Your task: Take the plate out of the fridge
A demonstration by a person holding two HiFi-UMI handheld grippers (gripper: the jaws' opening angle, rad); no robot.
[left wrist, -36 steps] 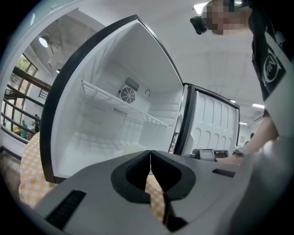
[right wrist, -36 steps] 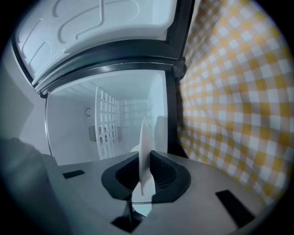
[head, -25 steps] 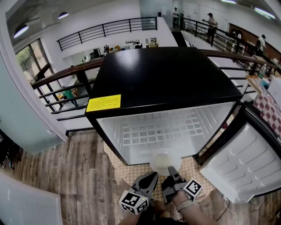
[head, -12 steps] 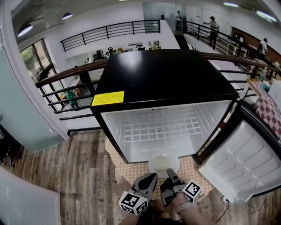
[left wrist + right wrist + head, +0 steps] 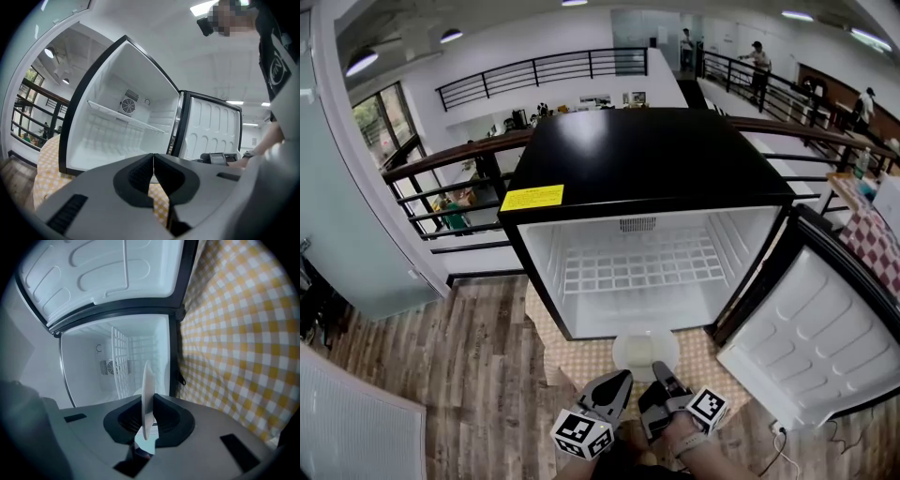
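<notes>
A white round plate (image 5: pixel 645 353) hangs just outside the open fridge (image 5: pixel 642 267), above the yellow checked cloth. My right gripper (image 5: pixel 659 372) is shut on the plate's near rim; in the right gripper view the plate (image 5: pixel 146 399) shows edge-on between the jaws of the right gripper (image 5: pixel 147 414). My left gripper (image 5: pixel 621 379) sits beside it on the left, shut on nothing. In the left gripper view the left gripper (image 5: pixel 153 165) has its jaws pressed together in front of the fridge interior (image 5: pixel 112 136). The fridge's wire shelf (image 5: pixel 642 265) is bare.
The fridge door (image 5: pixel 811 328) stands swung open at the right. A yellow checked cloth (image 5: pixel 581 361) covers the surface under the fridge. Wood floor (image 5: pixel 441 375) lies at the left, a dark railing (image 5: pixel 450 187) behind. A person's arm (image 5: pixel 276 140) shows at the right of the left gripper view.
The plate has come out of the fridge toward me, held in the right gripper. The head view has shifted, so more of the fridge interior and its back wall shows.
</notes>
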